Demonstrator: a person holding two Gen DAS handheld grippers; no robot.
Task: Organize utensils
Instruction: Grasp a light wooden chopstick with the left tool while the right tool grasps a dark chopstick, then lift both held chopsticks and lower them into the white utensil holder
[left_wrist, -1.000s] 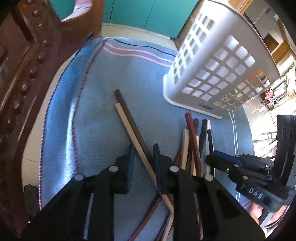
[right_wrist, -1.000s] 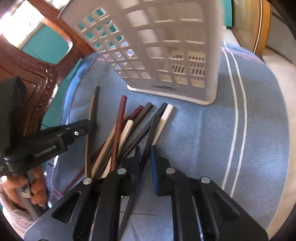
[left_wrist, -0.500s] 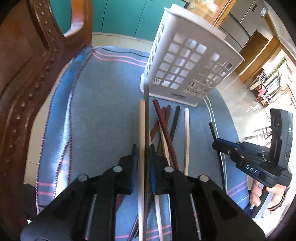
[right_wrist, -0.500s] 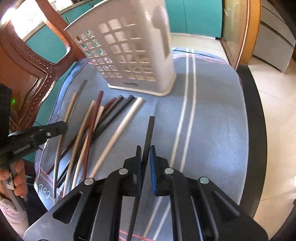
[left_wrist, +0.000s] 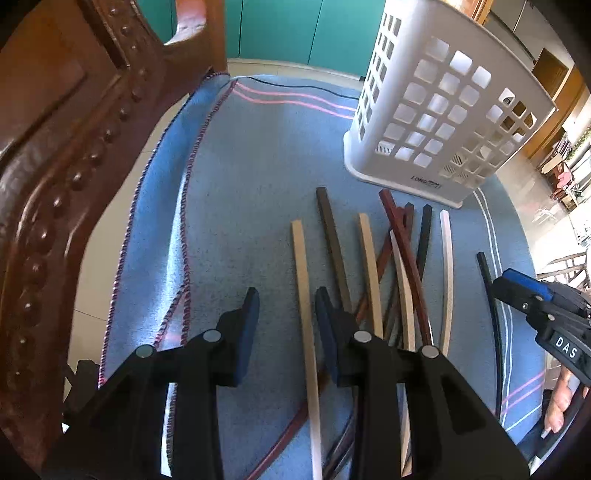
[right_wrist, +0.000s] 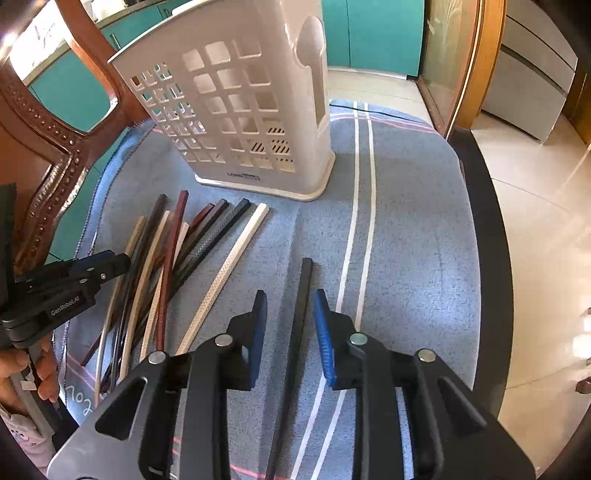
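Left tongs (left_wrist: 284, 306) are released over a beige chopstick (left_wrist: 304, 295); right tongs (right_wrist: 290, 310) over a black chopstick (right_wrist: 301, 295). Jaws have just been opening, pads clear. Both long axes are aligned toward the white utensil basket (right_wrist: 236, 110) ahead.

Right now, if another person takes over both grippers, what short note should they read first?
Left gripper: its jaws have just been opening; the beige chopstick lies between them, not pressed.
Right gripper: its jaws have also just been opening; the black chopstick lies loose between them, apart from the pile.
The other chopsticks lie in a loose fan on the blue cloth, in front of the white basket.
Done: nothing visible in the basket yet.
Left: regrip and put all sticks into the basket.
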